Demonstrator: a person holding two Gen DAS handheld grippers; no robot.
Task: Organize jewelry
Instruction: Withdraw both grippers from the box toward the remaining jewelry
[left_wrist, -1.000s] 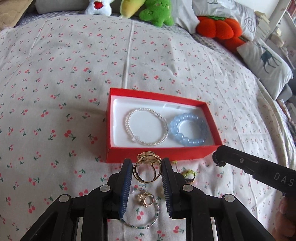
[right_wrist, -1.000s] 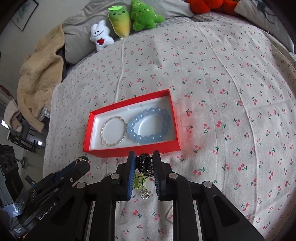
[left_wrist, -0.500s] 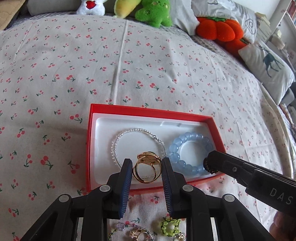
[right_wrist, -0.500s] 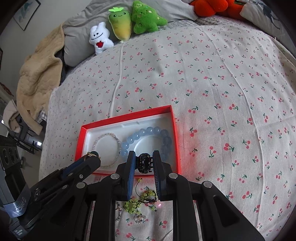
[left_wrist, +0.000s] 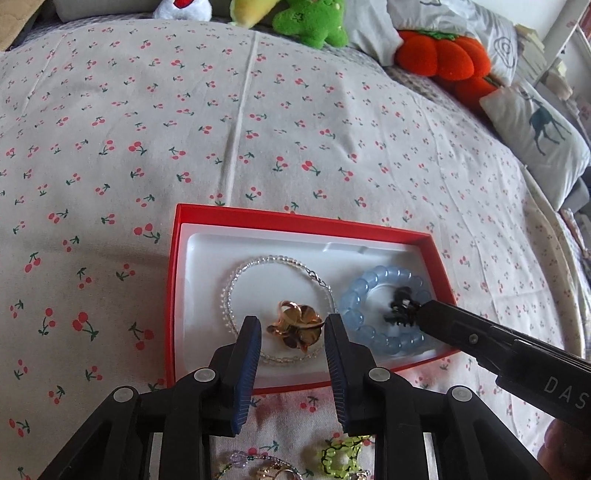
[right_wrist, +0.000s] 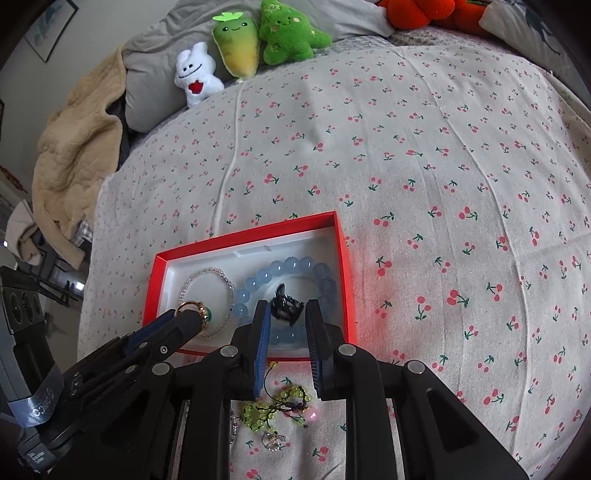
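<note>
Both hand-held grippers sit over the red box (left_wrist: 177, 295) on the bed. Left hand-held gripper (left_wrist: 292, 332) — jaws parted, gold ring (left_wrist: 297, 328) lying inside the clear bracelet (left_wrist: 236, 288). Right hand-held gripper (right_wrist: 287, 317) — jaws parted, black ring (right_wrist: 283, 305) inside the blue bracelet (right_wrist: 291, 264), nested to save space.

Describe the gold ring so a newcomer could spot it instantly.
Find the red box on the cherry-print bedspread. Inside, the gold ring lies within the clear bead bracelet, just beyond the left claw. It is the only shiny gold piece there.
</note>
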